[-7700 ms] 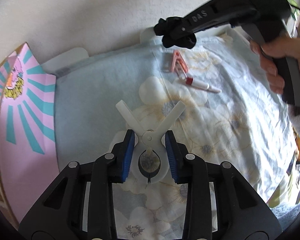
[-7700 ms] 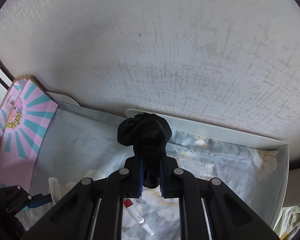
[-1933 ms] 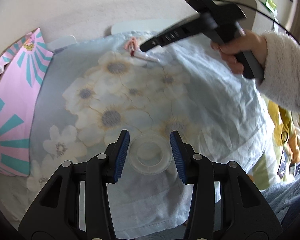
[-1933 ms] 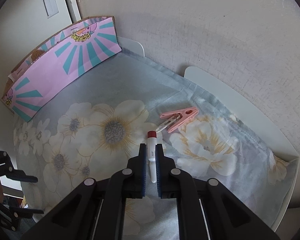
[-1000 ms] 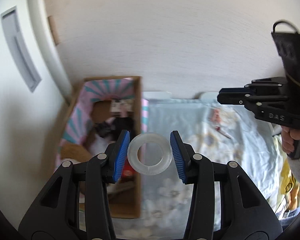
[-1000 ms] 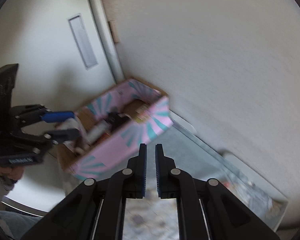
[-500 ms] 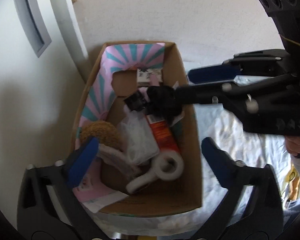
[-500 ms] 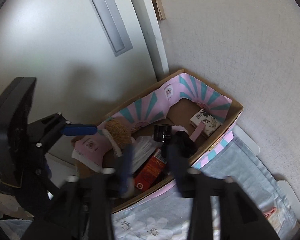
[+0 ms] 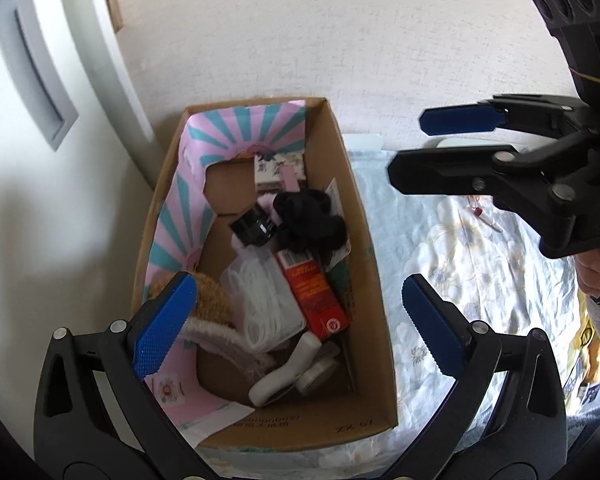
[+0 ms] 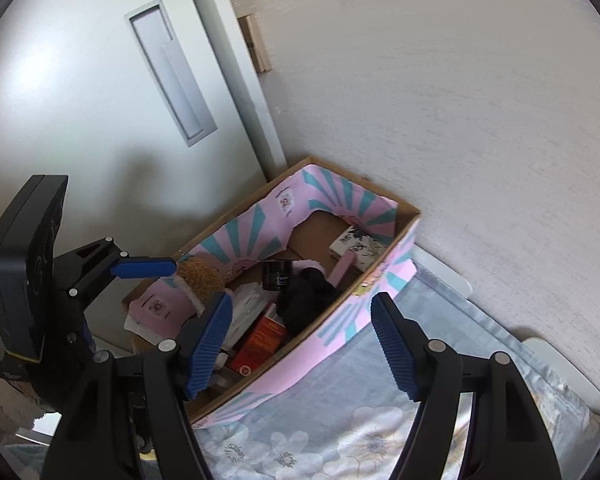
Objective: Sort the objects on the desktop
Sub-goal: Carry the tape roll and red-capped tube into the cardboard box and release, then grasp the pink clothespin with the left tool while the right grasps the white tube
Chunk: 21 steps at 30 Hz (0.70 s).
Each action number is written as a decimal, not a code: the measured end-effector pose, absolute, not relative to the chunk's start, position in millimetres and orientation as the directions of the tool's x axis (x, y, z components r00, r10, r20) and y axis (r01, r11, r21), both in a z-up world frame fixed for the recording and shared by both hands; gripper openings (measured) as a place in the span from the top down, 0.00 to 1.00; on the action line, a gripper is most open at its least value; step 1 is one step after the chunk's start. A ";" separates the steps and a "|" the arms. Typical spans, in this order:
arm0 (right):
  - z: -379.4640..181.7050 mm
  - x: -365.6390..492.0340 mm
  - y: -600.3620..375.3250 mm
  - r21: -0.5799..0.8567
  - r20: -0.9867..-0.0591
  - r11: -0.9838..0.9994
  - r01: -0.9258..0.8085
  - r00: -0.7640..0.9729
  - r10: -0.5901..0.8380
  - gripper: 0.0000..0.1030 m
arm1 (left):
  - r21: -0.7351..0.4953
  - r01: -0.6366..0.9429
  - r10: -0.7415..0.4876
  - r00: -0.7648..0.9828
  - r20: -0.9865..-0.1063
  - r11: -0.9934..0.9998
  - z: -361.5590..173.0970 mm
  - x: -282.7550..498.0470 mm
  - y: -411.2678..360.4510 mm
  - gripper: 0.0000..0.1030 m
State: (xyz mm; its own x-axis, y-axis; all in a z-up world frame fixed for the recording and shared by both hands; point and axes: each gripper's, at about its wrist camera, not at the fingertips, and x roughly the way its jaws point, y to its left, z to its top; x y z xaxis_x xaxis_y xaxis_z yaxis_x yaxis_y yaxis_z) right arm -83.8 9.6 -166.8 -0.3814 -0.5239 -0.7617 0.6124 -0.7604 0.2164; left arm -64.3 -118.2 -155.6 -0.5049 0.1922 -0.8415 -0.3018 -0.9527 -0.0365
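My left gripper (image 9: 300, 320) is open and empty above the near end of a cardboard box (image 9: 376, 312) with pink and teal lining. Inside lie a black cloth (image 9: 312, 224), a red carton (image 9: 316, 292), a white clip (image 9: 284, 372) and a clear tape ring (image 9: 320, 372). My right gripper (image 10: 304, 344) is open and empty above the box's table-side wall (image 10: 340, 328); it also shows in the left wrist view (image 9: 456, 140). A red-capped white tube (image 9: 485, 216) lies on the floral cloth (image 9: 480, 272).
The box stands at the table's left end against a white wall (image 9: 300, 32) and a grey door (image 10: 80, 100). A brown plush toy (image 10: 200, 276) and a black jar (image 10: 277, 275) lie in the box. My left gripper's body (image 10: 40, 280) is left of the box.
Both grippers have swung from the floral cloth to above the box and opened. The tape ring left my left gripper and lies in the box.
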 end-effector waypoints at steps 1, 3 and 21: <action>-166.7 -83.8 14.2 0.216 -0.762 -0.766 0.605 -0.386 -0.520 0.34 | -0.043 -0.306 0.200 -0.504 -0.840 -0.951 -154.1 -66.1 -116.3 0.01; -166.9 -83.1 25.5 0.213 -0.761 -0.779 0.589 -0.400 -0.511 0.34 | -0.050 -0.310 0.210 -0.507 -0.836 -0.949 -149.6 -69.8 -111.1 0.01; -213.1 -25.1 205.4 0.101 -0.798 -0.920 0.379 -0.522 -0.303 0.34 | -0.037 -0.545 0.311 -0.421 -0.852 -0.838 -134.8 -139.4 75.5 0.01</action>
State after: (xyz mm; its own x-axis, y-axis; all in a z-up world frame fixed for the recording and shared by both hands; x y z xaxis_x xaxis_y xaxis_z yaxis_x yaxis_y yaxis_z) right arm -25.1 205.4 -213.1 -0.5215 -0.3027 -0.7977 0.3790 -0.9198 0.1012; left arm -139.4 75.5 -134.8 -0.4213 0.3113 -0.8518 -0.5445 -0.8379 -0.0369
